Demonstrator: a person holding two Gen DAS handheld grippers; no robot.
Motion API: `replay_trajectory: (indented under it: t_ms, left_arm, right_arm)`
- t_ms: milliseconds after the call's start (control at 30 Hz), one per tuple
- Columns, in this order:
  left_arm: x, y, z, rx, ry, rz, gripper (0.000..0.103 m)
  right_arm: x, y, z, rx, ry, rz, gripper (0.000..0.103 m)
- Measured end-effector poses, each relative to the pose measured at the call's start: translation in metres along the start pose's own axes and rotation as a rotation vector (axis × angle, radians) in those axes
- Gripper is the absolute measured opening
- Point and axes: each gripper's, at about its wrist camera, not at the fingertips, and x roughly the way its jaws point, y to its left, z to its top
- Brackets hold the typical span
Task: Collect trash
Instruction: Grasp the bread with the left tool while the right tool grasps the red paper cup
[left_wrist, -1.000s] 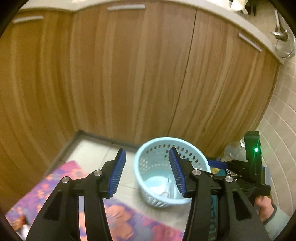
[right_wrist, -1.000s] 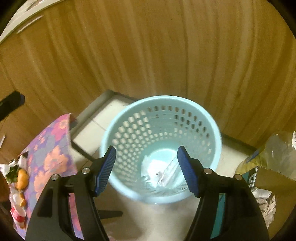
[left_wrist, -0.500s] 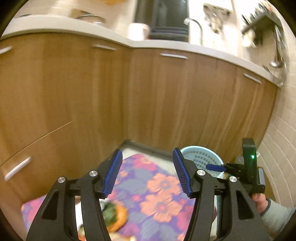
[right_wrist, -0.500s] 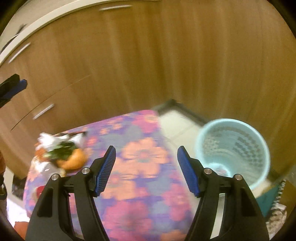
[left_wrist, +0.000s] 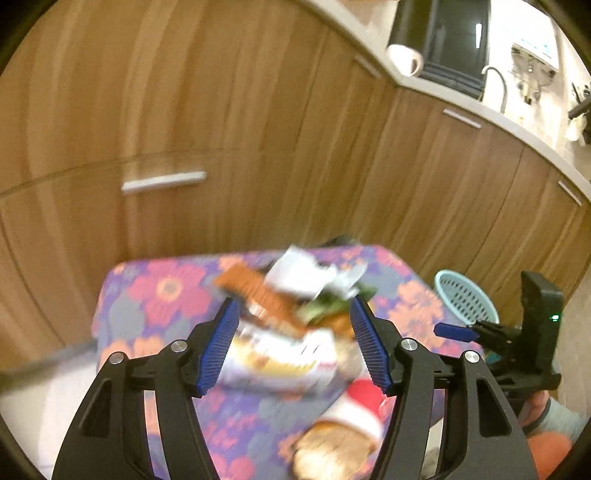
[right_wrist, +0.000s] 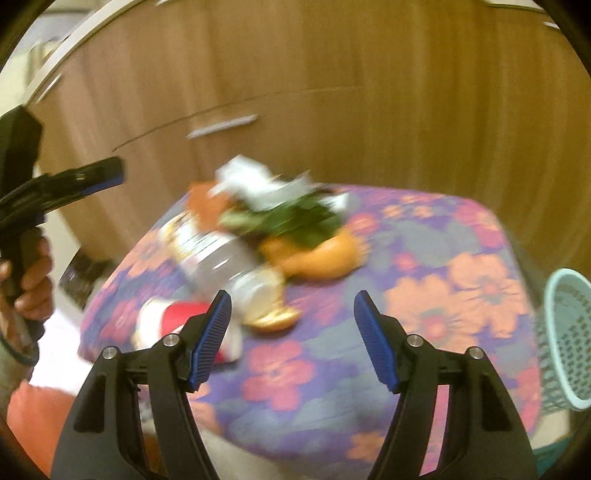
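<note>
Both tongs, left (left_wrist: 291, 341) and right (right_wrist: 291, 341), are spread wide, empty, above the floral worktop (right_wrist: 461, 280). The trash pile (right_wrist: 273, 229) sits near its far edge. Judged risk: grabbing the tangled heap could scatter pieces away from the basket (right_wrist: 569, 332).

Smooth wood-grain cabinets (left_wrist: 258, 122), floral cloth table cover (right_wrist: 424, 258), perforated plastic basket (right_wrist: 569, 332)

Both wrist views look down, near, onto the floral table (left_wrist: 166, 291), sharing the trash pile (right_wrist: 280, 221).
</note>
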Motion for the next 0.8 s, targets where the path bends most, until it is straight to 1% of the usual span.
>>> replay_trajectory:
  t_ms: [33, 133, 233, 267, 400, 433, 467, 633, 700, 733, 800]
  left_arm:
    - [0.001, 0.005, -0.005, -0.007, 0.006, 0.004, 0.061]
    - [0.002, 0.018, -0.02, -0.033, 0.029, -0.005, 0.061]
    - [0.001, 0.025, -0.04, -0.017, 0.074, -0.034, 0.061]
    - [0.001, 0.025, -0.045, -0.009, 0.097, -0.053, 0.061]
    - [0.009, 0.025, -0.072, 0.023, 0.21, -0.146, 0.061]
    - [0.013, 0.025, -0.078, 0.025, 0.242, -0.181, 0.061]
    - [0.016, 0.025, -0.084, 0.032, 0.261, -0.2, 0.061]
    - [0.033, 0.026, -0.101, 0.054, 0.346, -0.26, 0.058]
    - [0.036, 0.023, -0.105, 0.086, 0.368, -0.264, 0.052]
    - [0.037, 0.021, -0.107, 0.098, 0.377, -0.261, 0.051]
    - [0.04, 0.017, -0.11, 0.12, 0.404, -0.26, 0.044]
  right_arm:
    - [0.001, 0.007, -0.003, -0.012, 0.011, 0.021, 0.065]
    - [0.009, 0.026, -0.01, -0.042, 0.047, 0.043, 0.065]
    - [0.007, 0.031, -0.016, -0.044, 0.065, 0.05, 0.065]
    - [0.007, 0.03, -0.016, -0.037, 0.066, 0.049, 0.065]
    - [0.011, 0.021, -0.017, 0.024, 0.091, 0.092, 0.065]
    - [0.012, 0.022, -0.016, 0.021, 0.094, 0.09, 0.065]
    - [0.013, 0.024, -0.015, 0.013, 0.095, 0.087, 0.065]
    - [0.022, 0.024, -0.007, 0.01, 0.088, 0.053, 0.065]
    - [0.027, 0.02, -0.002, 0.019, 0.089, 0.048, 0.065]
    - [0.029, 0.017, 0.0, 0.025, 0.087, 0.046, 0.064]
    - [0.031, 0.01, 0.001, 0.045, 0.093, 0.059, 0.06]
